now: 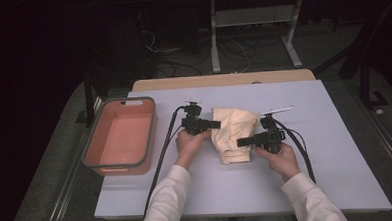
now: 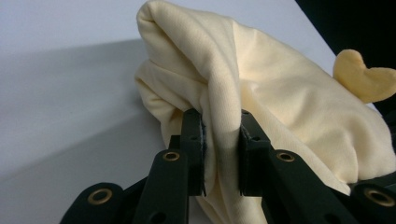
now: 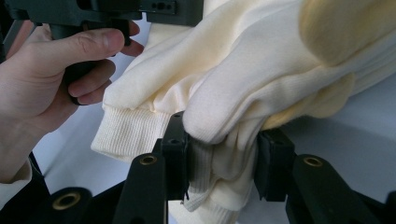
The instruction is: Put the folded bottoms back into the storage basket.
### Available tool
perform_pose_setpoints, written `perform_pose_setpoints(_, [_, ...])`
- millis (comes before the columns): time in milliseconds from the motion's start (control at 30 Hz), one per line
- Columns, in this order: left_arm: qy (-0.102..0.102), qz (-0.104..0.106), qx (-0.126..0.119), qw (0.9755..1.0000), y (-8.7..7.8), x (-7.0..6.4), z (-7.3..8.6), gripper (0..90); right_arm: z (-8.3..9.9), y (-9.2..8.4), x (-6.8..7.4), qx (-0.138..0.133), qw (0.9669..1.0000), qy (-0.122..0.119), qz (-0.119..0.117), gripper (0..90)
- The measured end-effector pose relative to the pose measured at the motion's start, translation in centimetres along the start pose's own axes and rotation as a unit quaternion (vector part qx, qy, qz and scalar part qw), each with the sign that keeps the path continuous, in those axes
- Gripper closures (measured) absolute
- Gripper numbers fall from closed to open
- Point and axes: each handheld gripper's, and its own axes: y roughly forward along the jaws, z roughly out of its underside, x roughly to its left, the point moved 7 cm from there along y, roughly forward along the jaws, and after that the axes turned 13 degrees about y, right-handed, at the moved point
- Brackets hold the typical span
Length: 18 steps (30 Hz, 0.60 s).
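1. Garment [image 1: 233,134]: cream knit, bunched mid-table, right of the bin [image 1: 119,136]; likely gathered for folding or binning.
2. Left gripper [image 1: 215,124]: at the garment's edge nearer the bin, jaws pinching a fold, probably to lift that side.
3. Right gripper [image 1: 241,141]: at the garment's far edge from the bin, jaws clamped on bunched layers near the ribbed cuff [image 3: 128,133], matching the lift.

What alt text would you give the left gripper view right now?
The left hand-held gripper pinches a thick fold of a cream garment between its two black jaws. The garment lies bunched on a pale table.
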Motion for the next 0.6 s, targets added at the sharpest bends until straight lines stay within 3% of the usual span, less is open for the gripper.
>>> perform_pose_setpoints(600, [-0.001,0.004,-0.016,0.9999,-1.7,-0.9,-1.3,76.5,-0.3,-1.3,1.7,-0.011,0.9998,-0.015,0.005,61.2])
